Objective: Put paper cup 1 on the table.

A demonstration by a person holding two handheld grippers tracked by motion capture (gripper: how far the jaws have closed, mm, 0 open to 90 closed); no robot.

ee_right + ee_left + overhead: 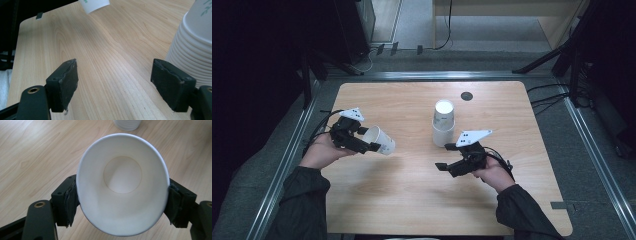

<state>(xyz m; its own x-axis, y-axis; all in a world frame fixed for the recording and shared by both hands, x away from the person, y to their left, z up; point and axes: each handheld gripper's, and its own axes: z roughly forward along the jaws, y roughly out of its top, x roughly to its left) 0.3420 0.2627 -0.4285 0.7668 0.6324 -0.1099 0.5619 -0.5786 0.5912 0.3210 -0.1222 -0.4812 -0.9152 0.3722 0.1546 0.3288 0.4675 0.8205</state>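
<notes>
White paper cup (122, 185) sits squeezed between the pads of my left gripper (122, 207), its rim pressed into an oval and its mouth facing the camera in the left gripper view, so I look straight down to the round bottom. From the high view the same cup (379, 140) lies tipped on its side at the left middle of the frame, held above the wooden table (412, 200) with its open end pointing toward my hand, and my left gripper (374, 146) clamps it near the rim.

Right of centre in the high view stands a stack of paper cups (443, 122), upside down, bases up, resting on the table. In the right gripper view that stack (192, 47) fills the right edge, its many rims layered one over another, with green print on the top cup. My right gripper (441, 166) hovers just below and beside the stack in the high view, jaws spread wide with nothing between them; bare wood grain shows between the two black pads (66, 82). The nearer pad sits just beside the stack's lower rims; I cannot tell whether it touches them.

Near the table's far edge lies a small dark round disc (466, 96).
</notes>
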